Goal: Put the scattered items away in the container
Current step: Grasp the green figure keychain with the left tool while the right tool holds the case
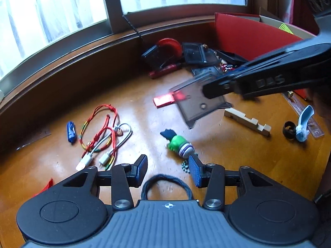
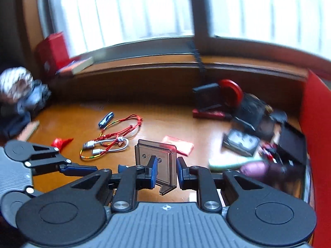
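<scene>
Looking along the left claw [image 1: 168,165], most of the tidying is judged undone. Its pads stand apart with nothing between them, hovering over the worktop [image 1: 51,165] well away from the red container [image 1: 248,37]. The right claw [image 1: 206,91] is clenched on a smoky plastic plate [image 1: 196,103], held clear of the wood, nearer the container than most loose things but not yet over it. Farthest from the container lie a blue clip [image 1: 71,132] and tangled red cords [image 1: 103,136] with a white cable; nearer it are a green toy [image 1: 180,143], a red card [image 1: 163,101], a wooden block [image 1: 248,122] and a heap of dark cases [image 1: 186,60] just beside its wall. Only a yellow-green scrap shows inside the container; the rest of its contents are hidden by the wall and the frame edge.

From the right claw [image 2: 166,169], the plate [image 2: 157,153] sits upright between the blue pads, gripped. The container [image 2: 316,124] is cut off at the right edge, its inside unseen. The heap beside it is smeared by motion blur, so single items there cannot be told apart.
</scene>
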### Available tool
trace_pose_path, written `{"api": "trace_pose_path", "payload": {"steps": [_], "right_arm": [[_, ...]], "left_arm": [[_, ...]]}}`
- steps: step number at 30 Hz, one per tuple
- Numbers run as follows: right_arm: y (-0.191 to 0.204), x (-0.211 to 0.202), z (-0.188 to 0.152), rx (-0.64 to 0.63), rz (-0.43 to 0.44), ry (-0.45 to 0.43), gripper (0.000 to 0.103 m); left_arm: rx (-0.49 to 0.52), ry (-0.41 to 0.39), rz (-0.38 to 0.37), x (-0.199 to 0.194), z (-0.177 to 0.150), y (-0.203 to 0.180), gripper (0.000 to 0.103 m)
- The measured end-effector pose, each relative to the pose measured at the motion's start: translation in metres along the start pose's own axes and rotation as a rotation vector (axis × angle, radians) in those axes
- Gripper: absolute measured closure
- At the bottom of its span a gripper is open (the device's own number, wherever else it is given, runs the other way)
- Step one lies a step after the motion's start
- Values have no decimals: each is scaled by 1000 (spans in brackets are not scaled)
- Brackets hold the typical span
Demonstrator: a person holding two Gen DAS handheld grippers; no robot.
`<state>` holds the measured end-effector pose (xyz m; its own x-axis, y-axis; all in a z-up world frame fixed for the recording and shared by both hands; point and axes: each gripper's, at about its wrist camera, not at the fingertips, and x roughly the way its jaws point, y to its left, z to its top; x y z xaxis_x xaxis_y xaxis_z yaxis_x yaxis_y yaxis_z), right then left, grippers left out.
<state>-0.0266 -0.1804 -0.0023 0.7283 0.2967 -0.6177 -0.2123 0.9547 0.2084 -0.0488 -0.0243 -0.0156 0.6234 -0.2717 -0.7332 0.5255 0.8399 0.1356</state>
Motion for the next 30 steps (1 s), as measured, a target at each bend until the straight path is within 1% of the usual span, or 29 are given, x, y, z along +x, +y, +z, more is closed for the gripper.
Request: {"api": "trace_pose_path", "payload": {"steps": [4, 10, 13, 16, 22, 23, 24, 26, 30], "right_arm": [[-23, -19, -7, 98, 14, -25, 81], [-42, -35, -19, 177, -12, -33, 81], [-51, -41, -26, 219, -7, -34, 81], [-56, -44, -30, 246, -3, -32, 81], [-57, -45, -33, 250, 0, -23, 81], [-56, -45, -33, 250, 2, -21, 81], [-56, -44, -33, 250, 4, -19, 81], [-55, -43, -34, 251, 8, -14, 81], [-53, -41, -34, 254, 12, -5, 81]], "left_arm": [[-11, -1, -39, 13, 10, -2, 56], [7, 1, -51, 25, 15, -10, 53], [17, 1, -59, 29, 17, -12, 53], [25, -3, -70, 32, 20, -14, 52], [39, -10, -78, 35, 23, -14, 51], [41, -11, -78, 36, 23, -13, 48], [45, -8, -82, 37, 24, -12, 40], [48, -4, -102, 40, 25, -9, 31], [8, 1, -137, 45, 25, -3, 31]]}}
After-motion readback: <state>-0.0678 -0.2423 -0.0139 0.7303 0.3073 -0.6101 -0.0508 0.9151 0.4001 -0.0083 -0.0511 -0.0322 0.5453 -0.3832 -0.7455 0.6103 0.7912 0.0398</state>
